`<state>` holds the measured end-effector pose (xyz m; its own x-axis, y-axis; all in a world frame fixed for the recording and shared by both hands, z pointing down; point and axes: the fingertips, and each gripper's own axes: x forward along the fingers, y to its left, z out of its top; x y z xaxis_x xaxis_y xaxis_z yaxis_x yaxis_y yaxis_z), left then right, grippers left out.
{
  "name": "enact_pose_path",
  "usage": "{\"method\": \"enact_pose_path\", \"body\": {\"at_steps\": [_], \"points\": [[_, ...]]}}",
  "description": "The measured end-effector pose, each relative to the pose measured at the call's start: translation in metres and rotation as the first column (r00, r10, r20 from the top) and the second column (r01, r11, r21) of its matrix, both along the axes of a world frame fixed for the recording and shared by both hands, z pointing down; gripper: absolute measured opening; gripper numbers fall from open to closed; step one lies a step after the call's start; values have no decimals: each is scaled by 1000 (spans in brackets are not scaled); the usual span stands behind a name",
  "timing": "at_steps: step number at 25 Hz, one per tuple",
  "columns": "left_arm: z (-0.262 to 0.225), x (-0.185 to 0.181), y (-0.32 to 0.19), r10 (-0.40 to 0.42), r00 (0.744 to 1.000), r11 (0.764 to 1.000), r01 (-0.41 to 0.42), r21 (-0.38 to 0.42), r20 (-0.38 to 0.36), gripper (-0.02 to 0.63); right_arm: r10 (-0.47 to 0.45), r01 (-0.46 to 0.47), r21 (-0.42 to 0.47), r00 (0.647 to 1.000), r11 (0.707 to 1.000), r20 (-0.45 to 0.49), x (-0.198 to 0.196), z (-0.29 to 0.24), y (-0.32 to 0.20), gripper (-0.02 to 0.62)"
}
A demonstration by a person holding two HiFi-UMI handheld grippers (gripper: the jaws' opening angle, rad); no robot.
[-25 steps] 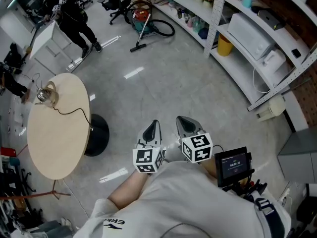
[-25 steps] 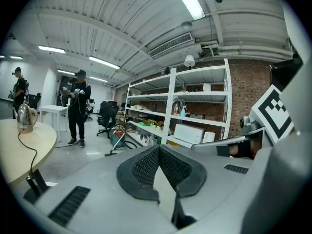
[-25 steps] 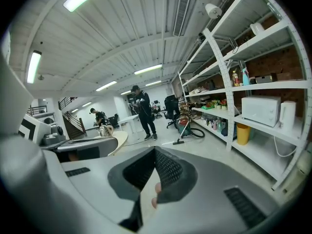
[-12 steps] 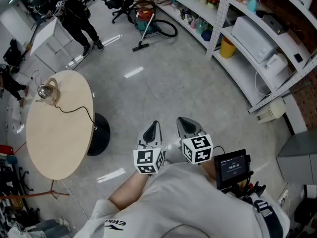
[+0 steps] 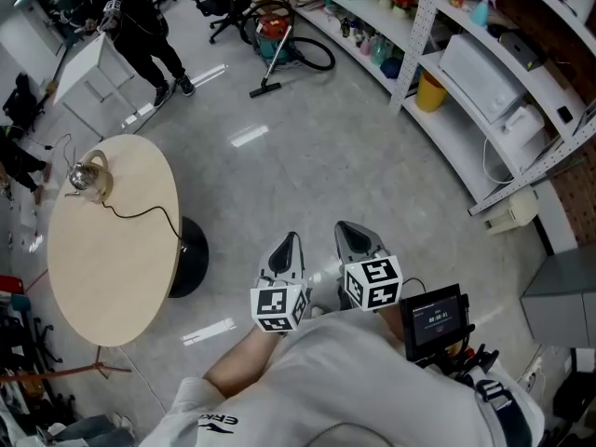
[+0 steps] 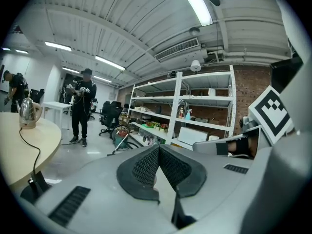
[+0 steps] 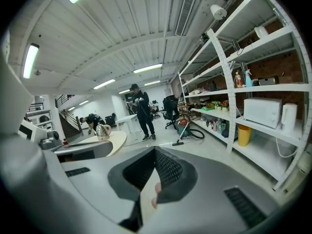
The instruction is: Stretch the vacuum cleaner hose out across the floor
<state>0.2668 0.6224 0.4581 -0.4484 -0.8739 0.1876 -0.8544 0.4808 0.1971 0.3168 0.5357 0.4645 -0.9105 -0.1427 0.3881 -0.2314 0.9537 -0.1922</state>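
We hold left gripper (image 5: 288,242) and right gripper (image 5: 348,233) side by side; both jaws closed, empty. Black looped vacuum hose (image 5: 325,57) lies far off by white metal shelving (image 5: 413,40). Risk: shut jaws would shove hose instead of gripping; person in dark clothes (image 5: 140,28) stands near our path.

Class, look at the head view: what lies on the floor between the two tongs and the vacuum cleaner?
Only bare grey floor reaches to the vacuum cleaner; the head view shows it. The round table stands off to the left.
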Motion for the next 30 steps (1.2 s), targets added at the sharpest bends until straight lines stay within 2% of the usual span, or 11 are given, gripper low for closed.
{"method": "enact_pose_path", "body": {"at_steps": [7, 20, 30], "points": [[5, -42, -51, -3, 1000, 1000, 3, -28, -9, 2, -8, 9, -9, 1000, 1000, 21, -46, 0, -53, -6], [0, -114, -201, -2, 1000, 999, 1, -43, -28, 2, -51, 52, -34, 998, 998, 22, -123, -2, -195, -6], [3, -172, -252, -55, 997, 997, 52, -60, -45, 2, -69, 69, -62, 998, 996, 5, -178, 6, -249, -6]]}}
